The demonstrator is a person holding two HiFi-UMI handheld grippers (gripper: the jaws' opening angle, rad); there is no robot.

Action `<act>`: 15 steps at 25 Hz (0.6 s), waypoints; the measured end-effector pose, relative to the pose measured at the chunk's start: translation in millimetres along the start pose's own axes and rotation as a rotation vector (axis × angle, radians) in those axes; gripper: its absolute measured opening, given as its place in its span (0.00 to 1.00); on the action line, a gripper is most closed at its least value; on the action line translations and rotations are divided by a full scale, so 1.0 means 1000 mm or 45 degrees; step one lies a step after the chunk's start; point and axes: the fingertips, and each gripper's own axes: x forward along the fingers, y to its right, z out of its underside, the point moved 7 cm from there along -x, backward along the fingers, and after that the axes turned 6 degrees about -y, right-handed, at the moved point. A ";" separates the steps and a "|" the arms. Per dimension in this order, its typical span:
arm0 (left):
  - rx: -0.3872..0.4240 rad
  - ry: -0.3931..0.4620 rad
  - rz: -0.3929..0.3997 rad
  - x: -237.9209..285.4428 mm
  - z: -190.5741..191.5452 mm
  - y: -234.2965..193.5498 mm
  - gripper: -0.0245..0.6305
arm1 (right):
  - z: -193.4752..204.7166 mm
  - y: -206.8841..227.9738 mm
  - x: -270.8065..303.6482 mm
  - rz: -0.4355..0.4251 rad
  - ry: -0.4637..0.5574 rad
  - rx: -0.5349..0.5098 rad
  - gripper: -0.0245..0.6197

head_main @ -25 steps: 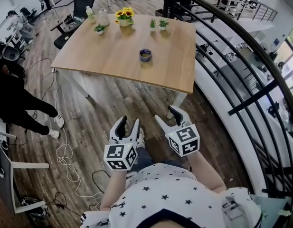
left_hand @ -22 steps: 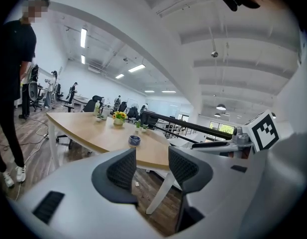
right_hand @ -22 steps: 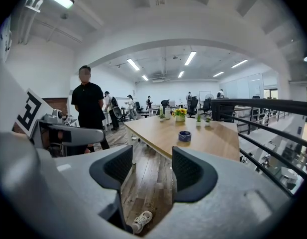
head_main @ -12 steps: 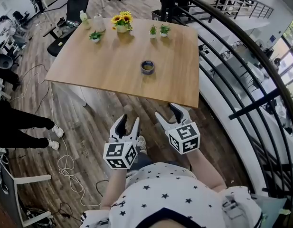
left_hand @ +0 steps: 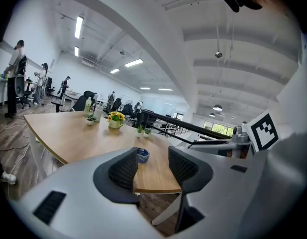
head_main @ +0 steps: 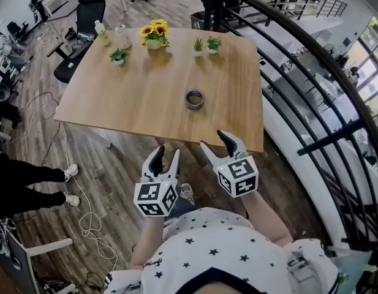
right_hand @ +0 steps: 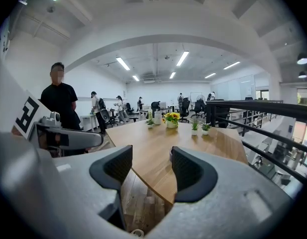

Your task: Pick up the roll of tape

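Ahead, blue roll of tape (head_main: 194, 99) lies hole-up on pale wooden table (head_main: 133, 90), well beyond right gripper (head_main: 214, 141), nearer, and left gripper (head_main: 165, 155), both empty, jaws spread wide.

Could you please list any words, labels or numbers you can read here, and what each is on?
No text can be read.
The left gripper and right gripper carry square marker patterns only, no letters.
Any print on the roll of tape or the bottle is too small to read.

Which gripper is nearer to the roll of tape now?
Right, slightly. The right gripper hangs at the table's near edge, short of the roll of tape; the left gripper hangs farther back.
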 end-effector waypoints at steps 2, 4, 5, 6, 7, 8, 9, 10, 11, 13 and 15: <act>0.003 -0.004 0.009 0.010 -0.007 -0.008 0.32 | -0.007 0.004 0.011 0.010 0.000 0.004 0.40; 0.009 -0.009 0.020 0.019 -0.014 -0.016 0.32 | -0.013 0.007 0.021 0.024 -0.002 0.007 0.40; 0.012 -0.012 0.027 0.024 -0.017 -0.019 0.32 | -0.015 0.009 0.026 0.031 -0.003 0.009 0.40; 0.015 -0.014 0.033 0.029 -0.019 -0.023 0.32 | -0.018 0.011 0.031 0.039 -0.004 0.011 0.40; 0.017 -0.018 0.039 0.034 -0.021 -0.027 0.32 | -0.020 0.013 0.037 0.045 -0.006 0.014 0.40; 0.019 -0.023 0.045 0.039 -0.023 -0.030 0.32 | -0.021 0.015 0.042 0.052 -0.007 0.017 0.40; 0.021 -0.028 0.050 0.044 -0.025 -0.033 0.32 | -0.023 0.017 0.047 0.058 -0.008 0.021 0.40; 0.023 -0.034 0.055 0.049 -0.027 -0.036 0.32 | -0.025 0.020 0.052 0.064 -0.009 0.024 0.40; 0.025 -0.039 0.059 0.054 -0.029 -0.040 0.32 | -0.026 0.022 0.056 0.070 -0.010 0.028 0.40; 0.028 -0.049 0.069 0.062 -0.032 -0.046 0.32 | -0.029 0.025 0.066 0.079 -0.017 0.035 0.40; 0.032 -0.057 0.080 0.071 -0.036 -0.052 0.32 | -0.031 0.028 0.076 0.088 -0.023 0.043 0.40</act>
